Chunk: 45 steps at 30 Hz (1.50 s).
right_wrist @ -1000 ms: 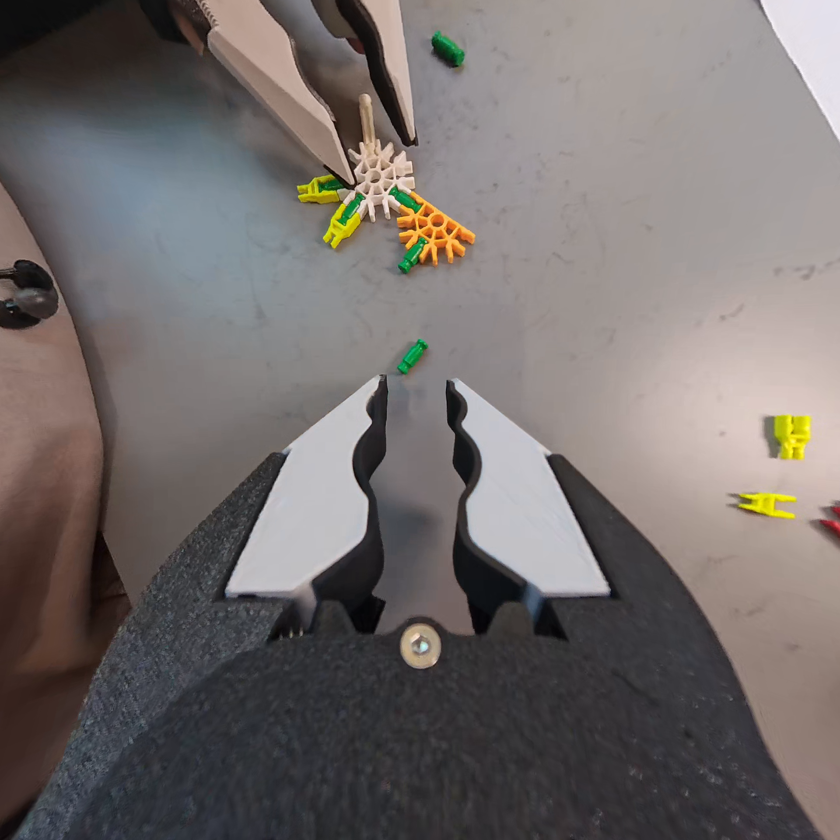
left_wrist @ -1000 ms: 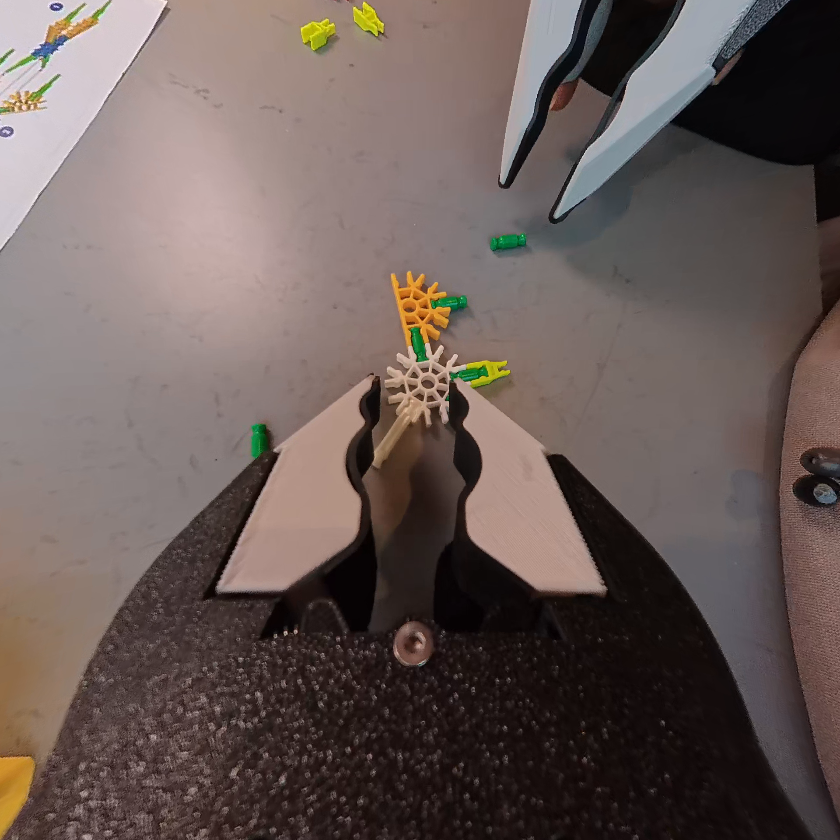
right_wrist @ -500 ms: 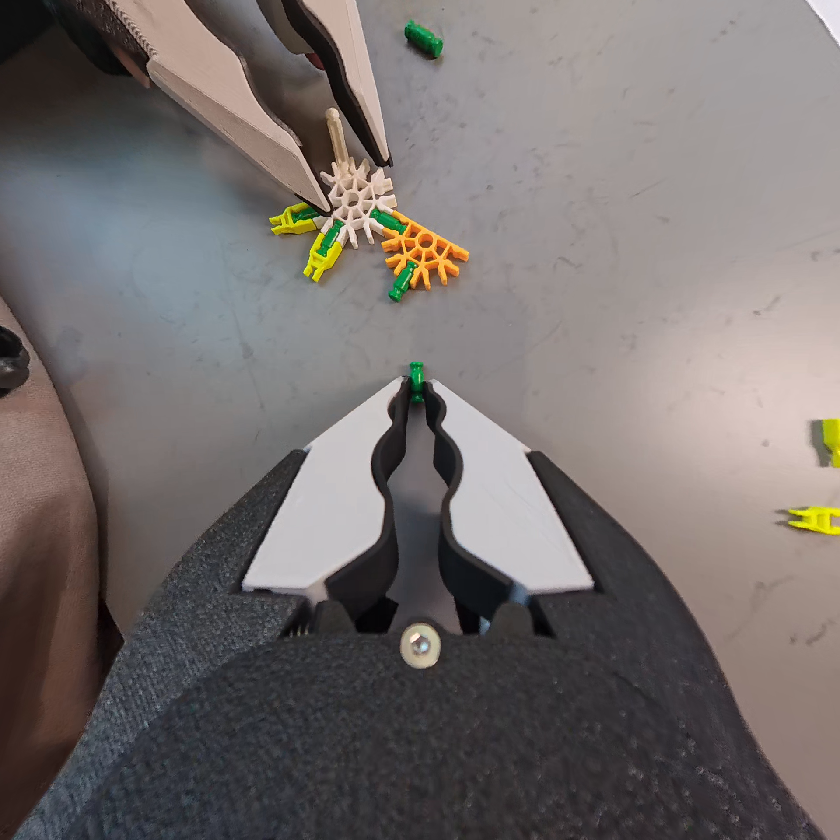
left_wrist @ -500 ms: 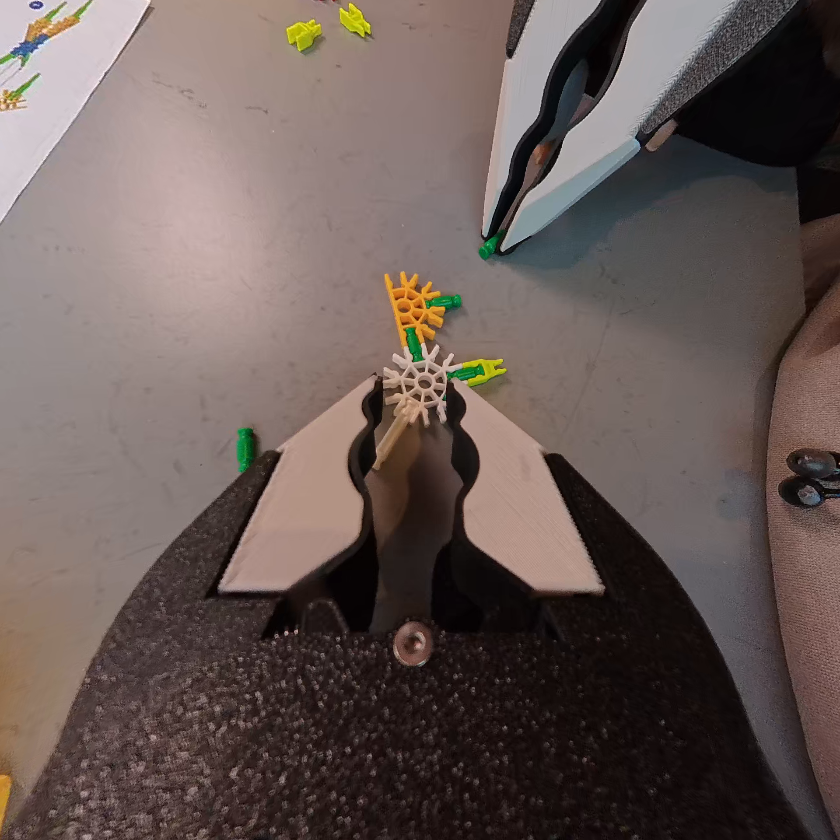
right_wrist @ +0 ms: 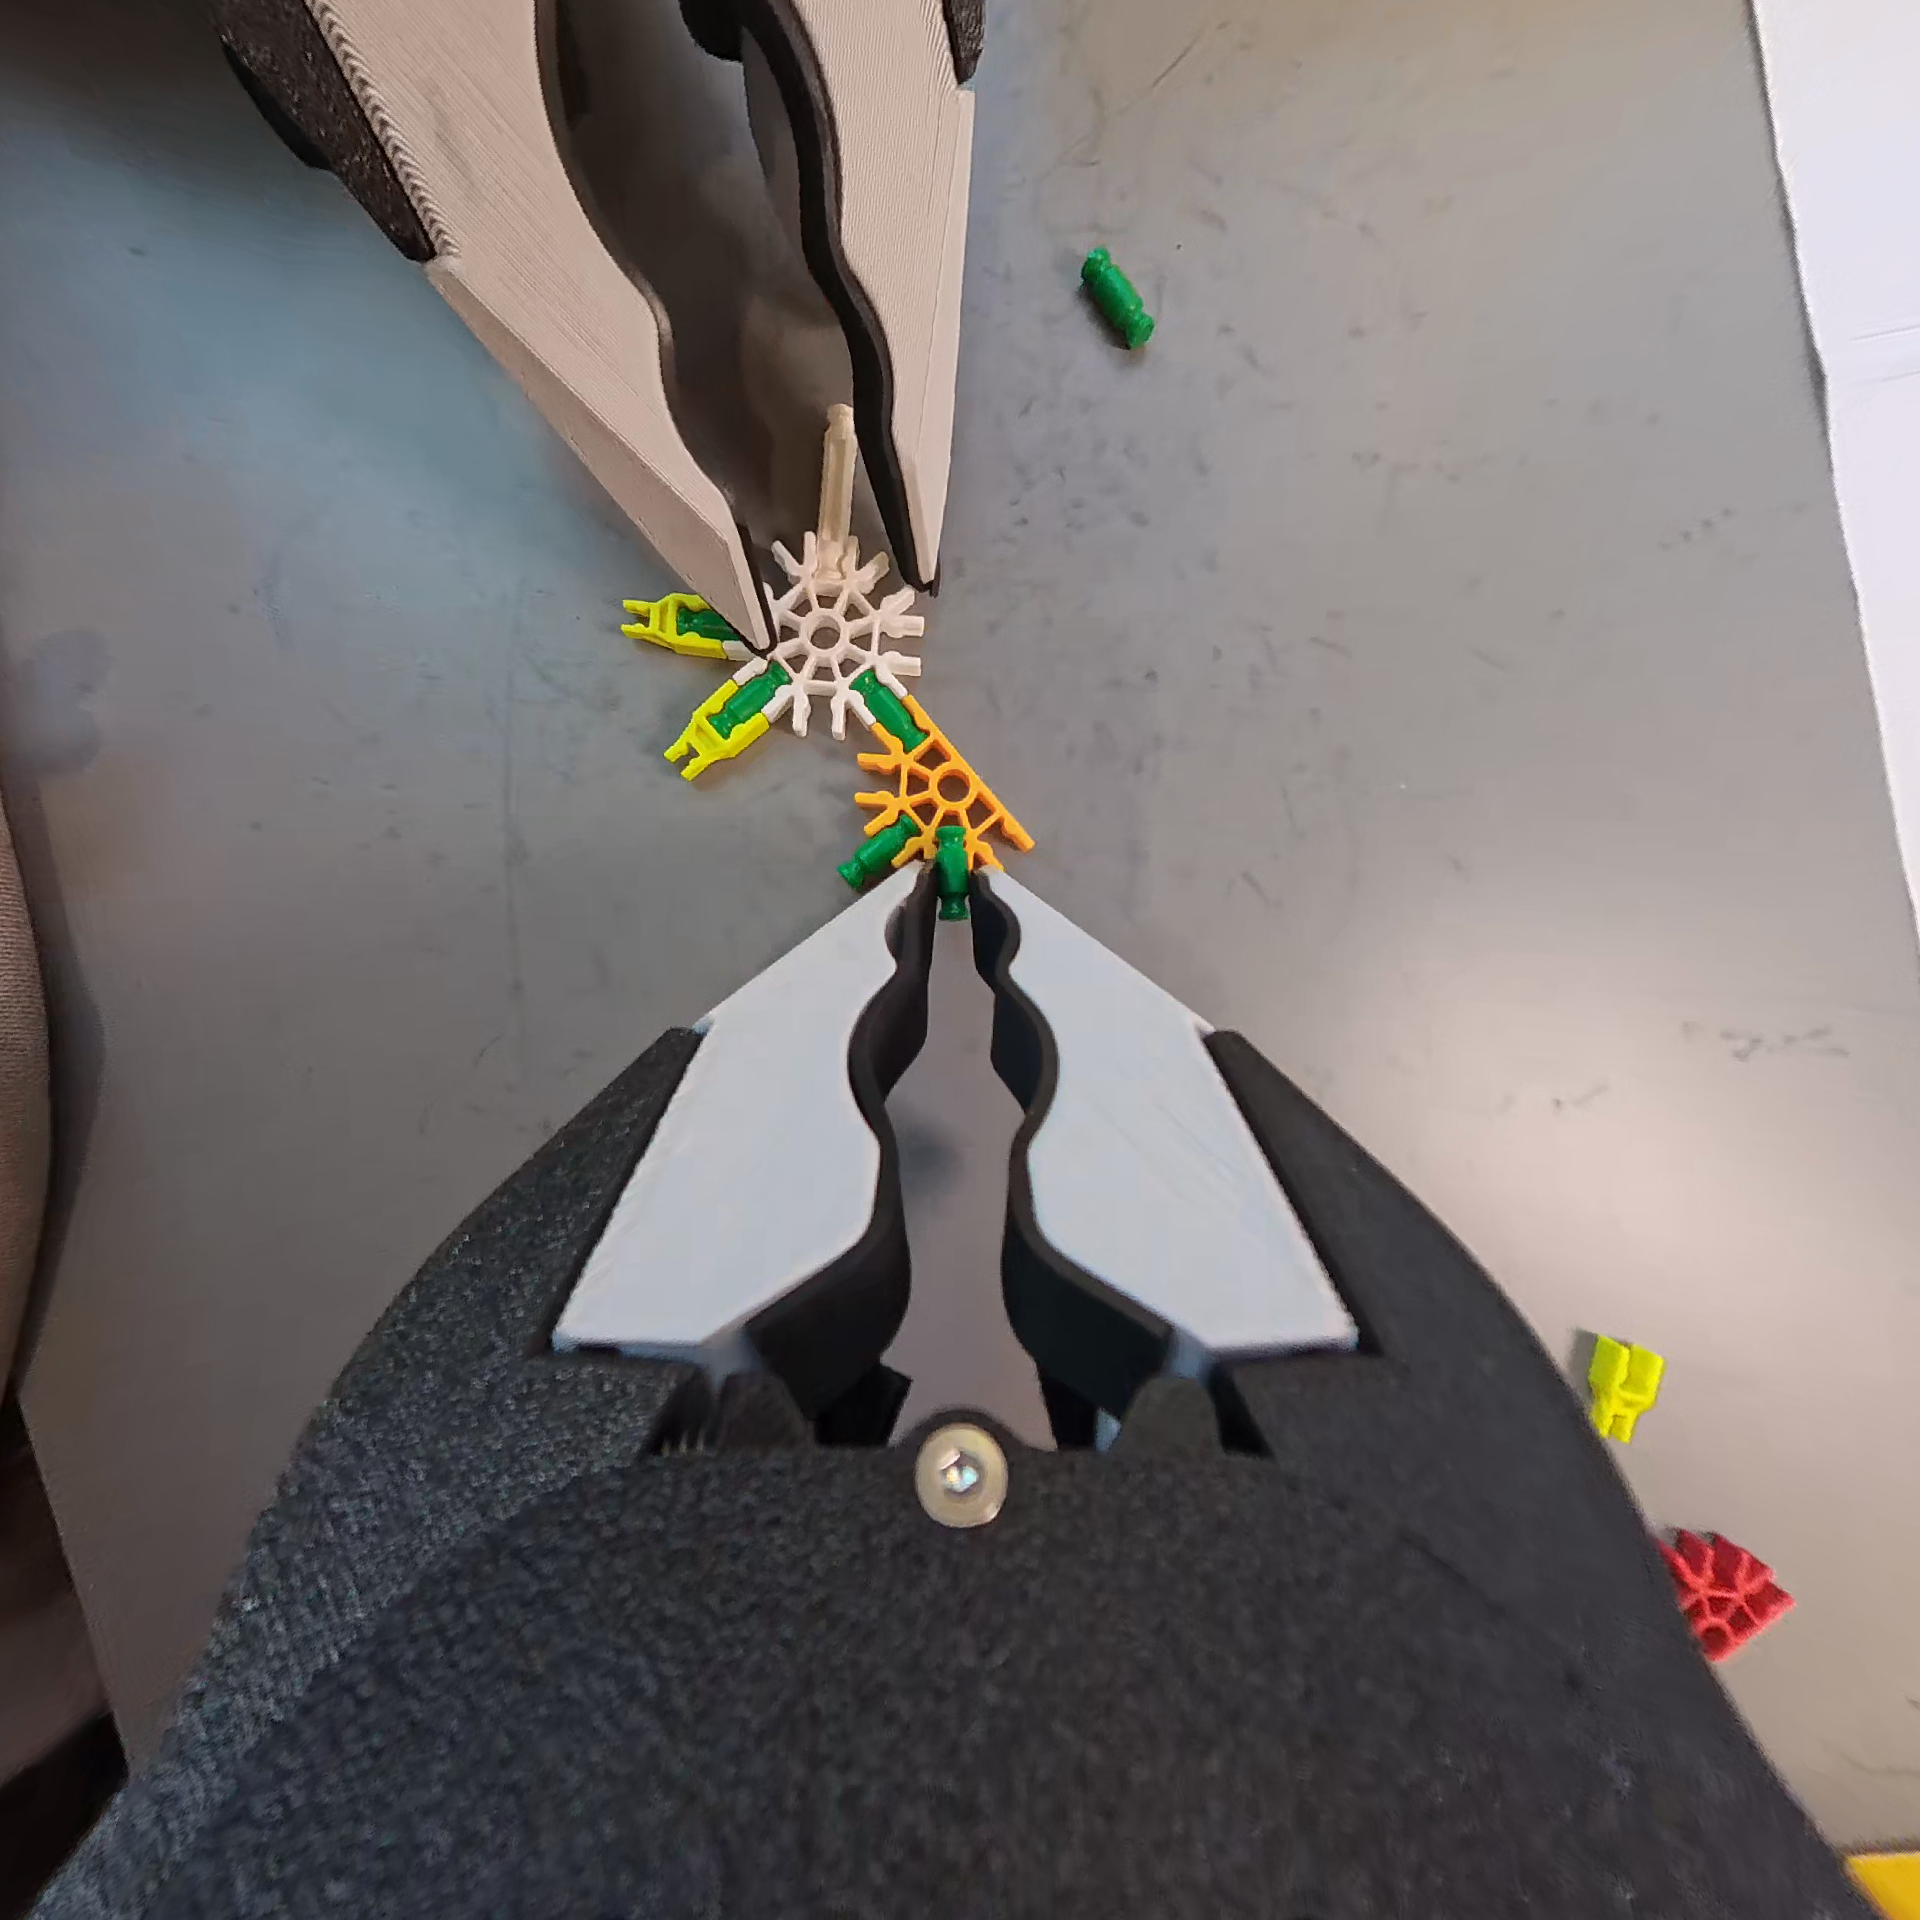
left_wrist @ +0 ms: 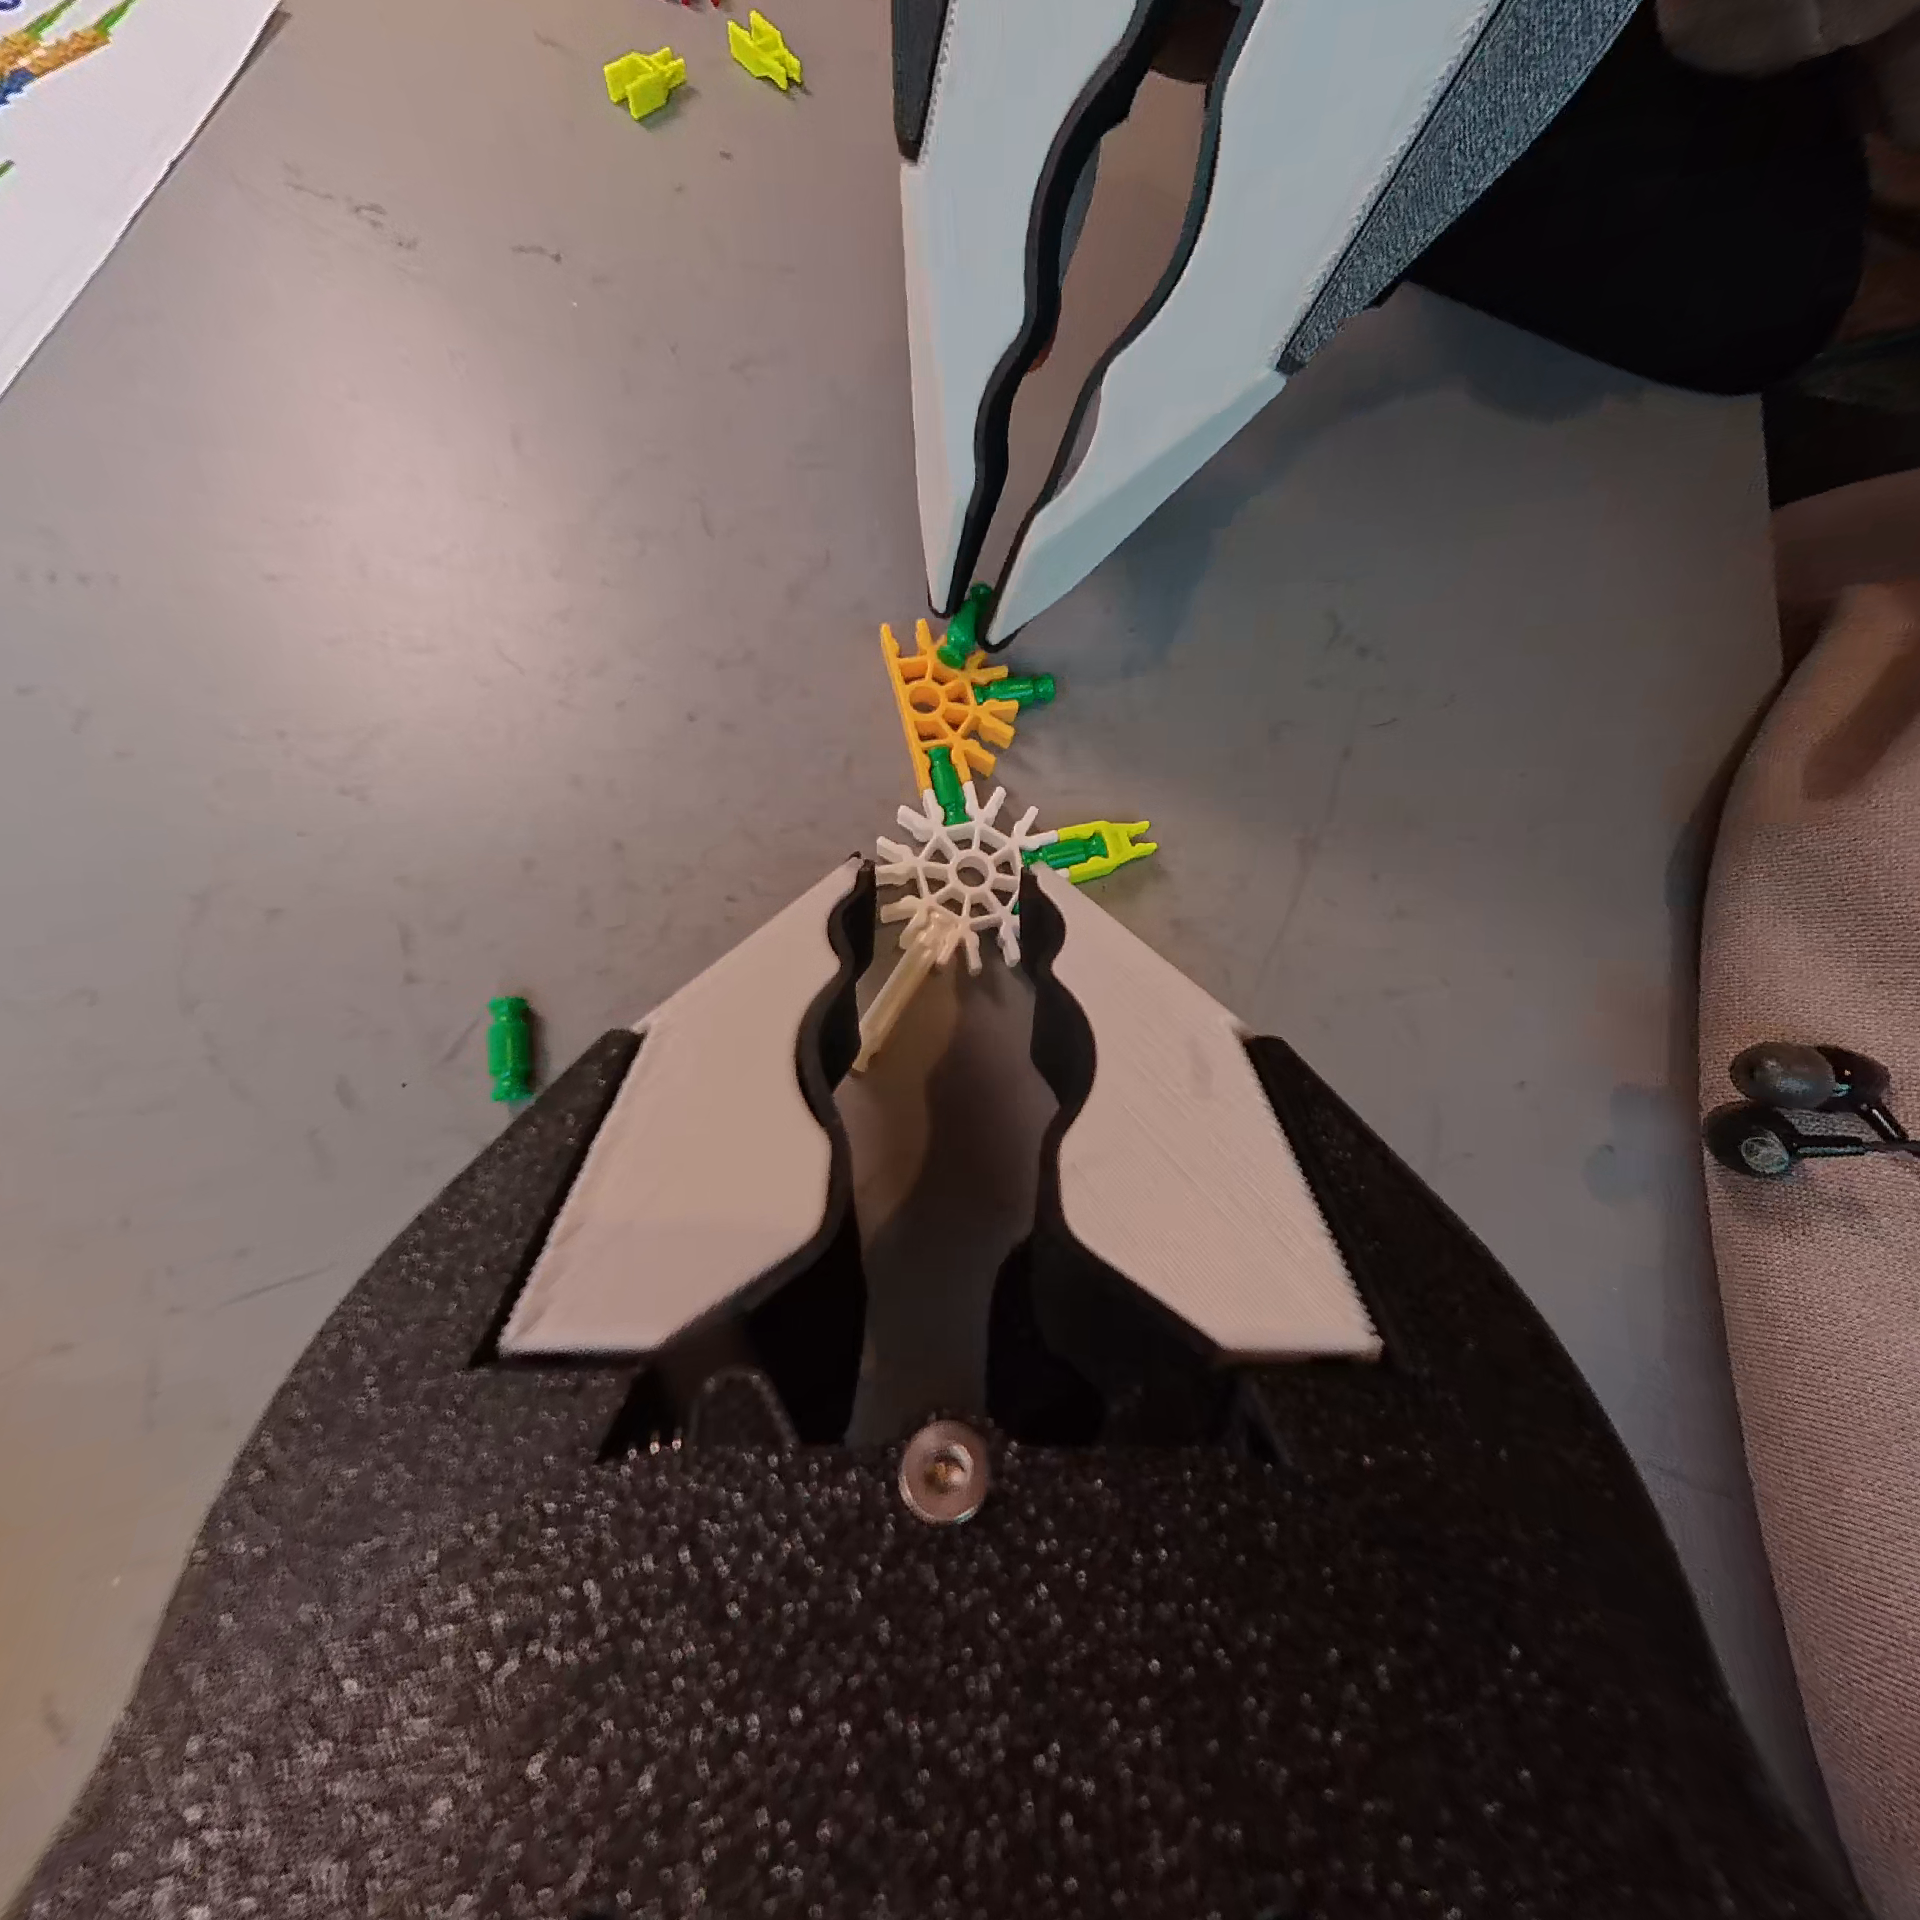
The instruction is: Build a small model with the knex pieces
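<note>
A small assembly lies on the grey table (left_wrist: 416, 623): a white snowflake connector (left_wrist: 966, 868) with a cream rod (left_wrist: 899, 1003), green rods with yellow clips (left_wrist: 1101, 847), and an orange fan connector (left_wrist: 940, 701). My left gripper (left_wrist: 945, 878) is closed on the white connector from both sides; the cream rod runs back between its fingers. My right gripper (right_wrist: 948, 883) is shut on a short green rod (right_wrist: 949, 878), whose end touches the rim of the orange connector (right_wrist: 940, 790). In the left wrist view the right gripper (left_wrist: 966, 613) comes down from above.
A loose green rod (left_wrist: 509, 1047) lies left of my left gripper. Yellow pieces (left_wrist: 644, 78) and a printed white sheet (left_wrist: 83, 156) lie at the far left. A red connector (right_wrist: 1720, 1605) and a yellow piece (right_wrist: 1621, 1387) lie right of my right gripper. Beige cloth with black earbuds (left_wrist: 1787, 1101) borders the table. Spacing between my two grippers at the tips: around 6 centimeters.
My right gripper closed on the loose green rod, lifted it and carried it to the orange connector. My left gripper stayed on the white connector.
</note>
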Motion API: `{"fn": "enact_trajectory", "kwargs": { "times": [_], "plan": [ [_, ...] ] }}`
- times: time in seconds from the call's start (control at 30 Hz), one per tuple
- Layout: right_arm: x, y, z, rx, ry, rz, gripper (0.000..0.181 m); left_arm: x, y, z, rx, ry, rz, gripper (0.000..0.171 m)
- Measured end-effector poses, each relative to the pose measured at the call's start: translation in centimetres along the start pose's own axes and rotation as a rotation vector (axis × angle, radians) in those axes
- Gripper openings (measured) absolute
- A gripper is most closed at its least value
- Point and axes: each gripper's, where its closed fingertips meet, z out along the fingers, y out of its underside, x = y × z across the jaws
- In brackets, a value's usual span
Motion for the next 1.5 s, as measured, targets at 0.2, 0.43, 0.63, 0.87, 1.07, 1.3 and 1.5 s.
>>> {"fn": "enact_trajectory", "kwargs": {
  "times": [0.2, 0.43, 0.63, 0.87, 1.07, 1.3, 1.5],
  "plan": [
    [-0.06, 0.28, 0.05, -0.042, -0.039, -0.002, 0.005, 0.03, 0.03, -0.03, 0.004, 0.011, -0.004, 0.028],
    [-0.22, 0.51, 0.08, -0.076, -0.063, 0.019, 0.005, 0.03, 0.05, -0.03, 0.004, 0.015, -0.005, 0.028],
    [-0.15, 0.41, 0.12, -0.069, -0.067, 0.047, 0.007, 0.00, 0.08, -0.07, 0.003, 0.015, -0.004, 0.028],
    [-0.12, -0.08, -0.15, -0.032, -0.064, 0.067, 0.007, 0.03, 0.07, -0.06, 0.002, 0.014, -0.002, 0.028],
    [-0.29, -0.32, -0.25, -0.034, -0.074, 0.059, 0.000, 0.07, 0.09, -0.07, 0.001, 0.015, -0.001, 0.028],
    [-0.32, -0.33, 0.04, -0.082, -0.092, 0.056, 0.000, 0.10, 0.09, -0.06, 0.001, 0.014, 0.000, 0.028],
    [-0.42, -0.23, 0.15, -0.213, -0.112, 0.044, 0.000, 0.09, 0.07, -0.02, 0.009, 0.024, -0.017, 0.028]
  ]
}}
